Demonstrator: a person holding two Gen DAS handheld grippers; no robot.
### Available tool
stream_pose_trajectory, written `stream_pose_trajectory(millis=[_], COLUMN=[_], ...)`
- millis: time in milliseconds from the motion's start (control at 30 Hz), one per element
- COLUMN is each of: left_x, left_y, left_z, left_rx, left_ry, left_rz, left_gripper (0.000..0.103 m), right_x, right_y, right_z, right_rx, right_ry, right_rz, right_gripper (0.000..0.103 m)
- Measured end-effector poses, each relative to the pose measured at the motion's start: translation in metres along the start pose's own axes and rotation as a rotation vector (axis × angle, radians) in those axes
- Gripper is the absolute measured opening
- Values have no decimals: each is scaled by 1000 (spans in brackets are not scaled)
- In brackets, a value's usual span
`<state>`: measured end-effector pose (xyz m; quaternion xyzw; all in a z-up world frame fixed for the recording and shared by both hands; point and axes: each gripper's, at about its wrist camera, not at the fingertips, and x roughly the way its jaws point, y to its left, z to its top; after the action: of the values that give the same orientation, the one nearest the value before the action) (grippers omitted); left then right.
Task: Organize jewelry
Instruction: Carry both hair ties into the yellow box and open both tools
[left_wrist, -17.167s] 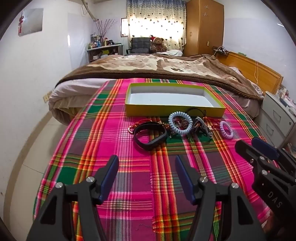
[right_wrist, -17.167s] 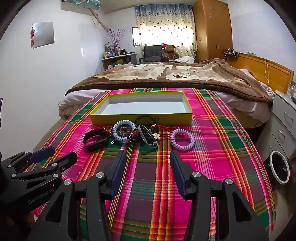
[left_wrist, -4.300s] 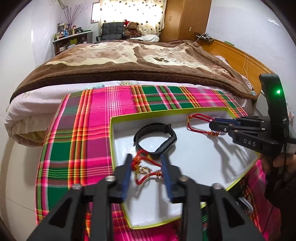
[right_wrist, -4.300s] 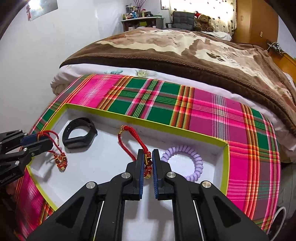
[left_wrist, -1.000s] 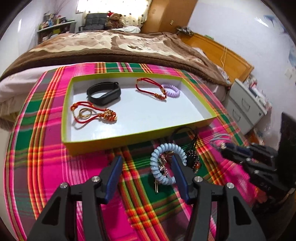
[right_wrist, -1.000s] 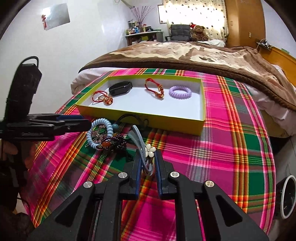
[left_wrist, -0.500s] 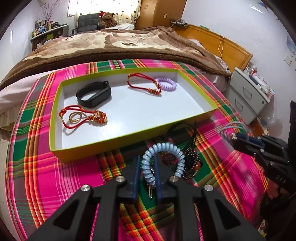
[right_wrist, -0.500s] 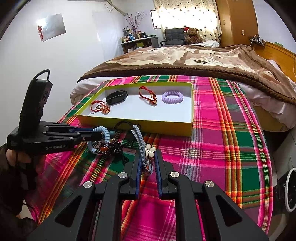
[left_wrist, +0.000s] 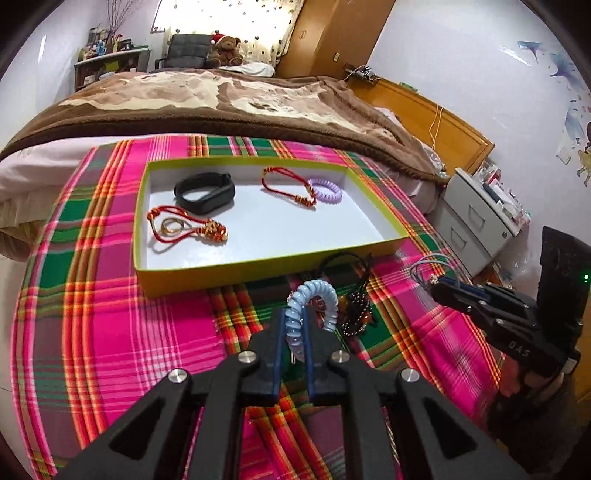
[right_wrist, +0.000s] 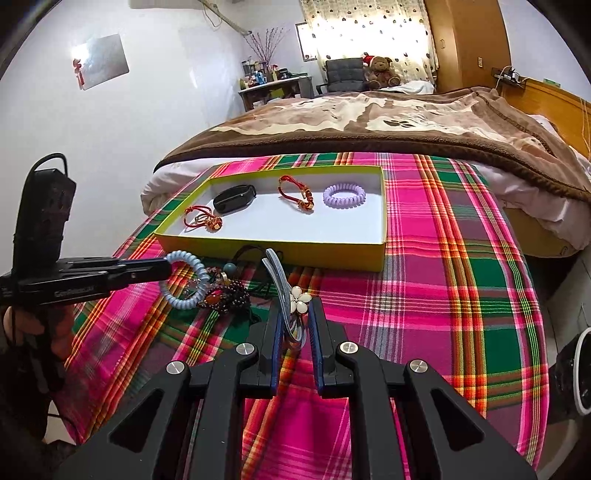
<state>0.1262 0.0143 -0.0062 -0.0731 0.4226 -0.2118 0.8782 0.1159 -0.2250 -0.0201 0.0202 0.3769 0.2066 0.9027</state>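
A yellow-rimmed box (left_wrist: 258, 267) (right_wrist: 332, 254) with a white floor holds a black band (left_wrist: 205, 192), two red cord bracelets (left_wrist: 184, 229) (left_wrist: 288, 184) and a purple coil tie (left_wrist: 327, 190). My left gripper (left_wrist: 294, 325) is shut on a light blue coil tie (left_wrist: 314, 295), lifted just above the plaid cloth in front of the box; it also shows in the right wrist view (right_wrist: 186, 280). My right gripper (right_wrist: 295, 321) is shut on a grey hair band with a white flower (right_wrist: 297, 301), right of the left gripper.
A dark beaded bracelet and black cord (left_wrist: 354, 306) (right_wrist: 225, 291) lie on the plaid cloth (left_wrist: 110, 314) in front of the box. A bed with a brown blanket (left_wrist: 221, 99) lies behind. A grey drawer unit (left_wrist: 476, 218) stands at the right.
My left gripper has closed on the blue coil tie and raised it off the cloth. My right gripper has lifted the flower band slightly and stays shut on it.
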Motion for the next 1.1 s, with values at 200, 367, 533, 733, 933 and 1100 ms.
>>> stream_pose_trajectory(millis=[200,367,533,733,933,1100], left_x=[-12,-12,0,26,52,74], left_y=[1,4,9,20,25,27], left_z=[15,35,58,78,89,96], left_rx=[6,6,9,-6,-10,3], left_ry=[-39,-62,-68,-41,-11,13], left_rz=[19,24,33,34,25,57], left_gripper=[10,10,10,10,10,10], right_x=[-5,-8,1,22,46,71], right_y=[5,7,3,-14,-24,-28], right_z=[9,23,43,60,73,79], right_rx=[-16,-37,-50,-43,-46,-81], right_ry=[-19,-34,-35,-7,28,61], right_rz=[-10,-33,-55,-90,-106,-162], right_gripper=[14,14,14,14,14,14])
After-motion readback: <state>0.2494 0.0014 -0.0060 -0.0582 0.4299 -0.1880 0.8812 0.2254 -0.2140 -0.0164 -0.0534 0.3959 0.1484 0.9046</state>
